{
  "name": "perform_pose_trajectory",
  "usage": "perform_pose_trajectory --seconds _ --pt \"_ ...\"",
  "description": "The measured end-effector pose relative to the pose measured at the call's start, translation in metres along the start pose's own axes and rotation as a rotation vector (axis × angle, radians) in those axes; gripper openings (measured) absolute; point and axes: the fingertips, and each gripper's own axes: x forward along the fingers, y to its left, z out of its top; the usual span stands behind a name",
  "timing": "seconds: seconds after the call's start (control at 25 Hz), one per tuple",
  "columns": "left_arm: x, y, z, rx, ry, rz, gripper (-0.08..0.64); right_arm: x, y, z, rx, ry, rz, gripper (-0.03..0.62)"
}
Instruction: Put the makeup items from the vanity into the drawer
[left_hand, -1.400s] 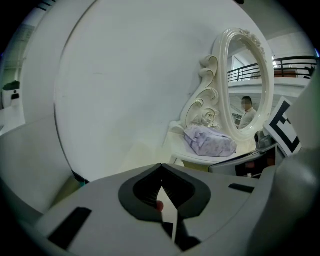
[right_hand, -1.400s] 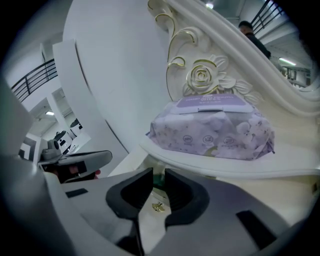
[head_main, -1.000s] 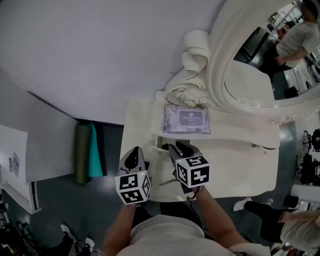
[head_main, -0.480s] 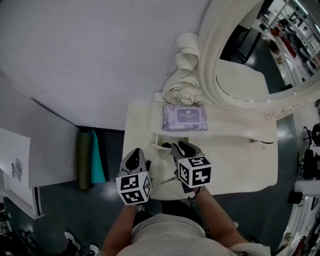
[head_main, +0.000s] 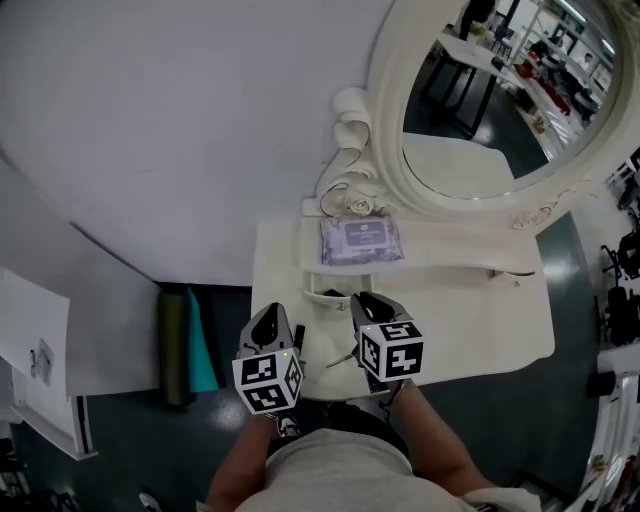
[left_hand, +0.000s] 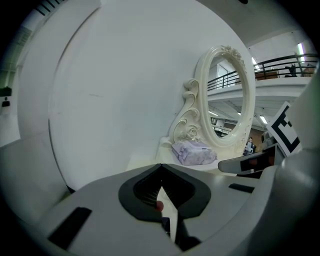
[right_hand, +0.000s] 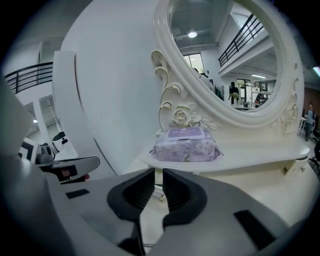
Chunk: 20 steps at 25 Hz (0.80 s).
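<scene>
Wipes pack (right_hand: 185, 142) beyond right hand-held gripper (right_hand: 159, 175), its empty jaws newly closer, slightly apart

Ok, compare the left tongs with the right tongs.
The left tongs' tips touch; the right tongs keep a narrow slit, having just been closing, nothing between them. A small red bit shows behind the left tongs' tips; the right tongs show none. Both are grey with black pads and face the wipes pack.
</scene>
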Motion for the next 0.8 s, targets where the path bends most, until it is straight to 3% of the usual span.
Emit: perform_pose_trajectory --seconds 0.48,0.8 --pt "-0.033 0.0 0.015 0.043 -0.067 -0.05 0.003 -0.041 0.018 -0.013 -0.007 -0.068 -0.061 0.02" --pt "-0.053 -0.009 0.002 0.082 -0.053 -0.1 0.003 -0.063 0.03 -0.033 0.011 -0.089 -0.097 0.018"
